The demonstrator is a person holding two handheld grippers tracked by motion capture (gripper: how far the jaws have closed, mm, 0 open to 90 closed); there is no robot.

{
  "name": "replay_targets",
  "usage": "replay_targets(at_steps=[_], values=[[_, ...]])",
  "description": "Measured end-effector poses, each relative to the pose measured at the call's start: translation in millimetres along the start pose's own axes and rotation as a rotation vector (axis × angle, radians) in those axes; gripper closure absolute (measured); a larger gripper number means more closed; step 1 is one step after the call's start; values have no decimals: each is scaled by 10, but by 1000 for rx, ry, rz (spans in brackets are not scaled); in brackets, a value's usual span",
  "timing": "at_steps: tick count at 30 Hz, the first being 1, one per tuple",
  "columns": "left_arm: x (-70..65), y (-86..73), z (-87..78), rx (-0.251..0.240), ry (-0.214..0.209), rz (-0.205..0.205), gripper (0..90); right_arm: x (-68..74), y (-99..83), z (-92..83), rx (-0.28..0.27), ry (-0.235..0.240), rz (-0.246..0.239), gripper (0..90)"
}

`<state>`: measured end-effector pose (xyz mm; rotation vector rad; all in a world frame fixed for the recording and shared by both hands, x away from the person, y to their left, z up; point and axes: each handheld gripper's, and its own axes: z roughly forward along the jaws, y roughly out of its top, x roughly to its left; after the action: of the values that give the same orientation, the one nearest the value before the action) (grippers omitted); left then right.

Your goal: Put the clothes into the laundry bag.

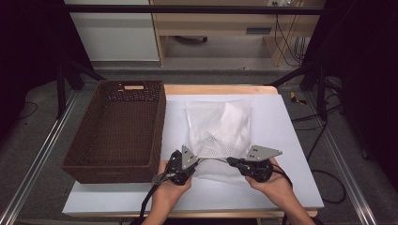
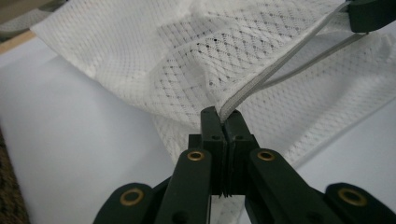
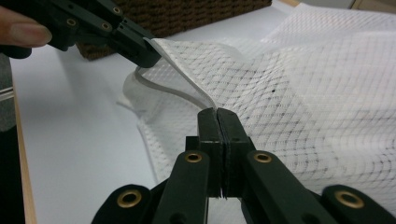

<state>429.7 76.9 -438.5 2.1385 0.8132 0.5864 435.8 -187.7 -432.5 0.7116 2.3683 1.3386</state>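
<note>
A white sheet covers the table [image 1: 291,140], which stands on a grey floor with pale cabinets and dangling cables along the far wall and dark frame posts to either side. On the left part of the table sits a dark brown woven basket [image 1: 117,131], rectangular, with a handle slot in its far end wall; its inside looks bare as far as the high view reaches. Just beside it, toward the middle of the sheet, lies a white mesh bag [image 1: 220,126], rumpled, its far portion flat on the table and its near edge raised off the surface. The left gripper [image 1: 196,158], held in the person's left hand [image 1: 171,185], has its jaws clamped together on the bag's bound hem (the left gripper view shows a narrow white tape [image 2: 261,79] running out from between the closed tips). The right gripper [image 1: 231,161], in the right hand [image 1: 272,183], is likewise pinched tight on the same hem a little further along, and in the right gripper view the tape [image 3: 187,81] stretches from its tips across to the other gripper [image 3: 154,53]. Between the two, the hem hangs taut, with a second strand curving loose below it. Both grippers sit near the front edge of the table, close together.
</note>
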Motion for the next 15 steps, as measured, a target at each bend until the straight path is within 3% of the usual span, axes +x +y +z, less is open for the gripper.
replay_targets(at_steps=[6, 15], values=[[-14, -124, 107, 8, -1, -28, 888, 23, -76, 108, 45, -10, -14, 896], [-7, -196, 170, 22, 4, -37, 887, 42, -136, 217, 104, -22, -52, 896]])
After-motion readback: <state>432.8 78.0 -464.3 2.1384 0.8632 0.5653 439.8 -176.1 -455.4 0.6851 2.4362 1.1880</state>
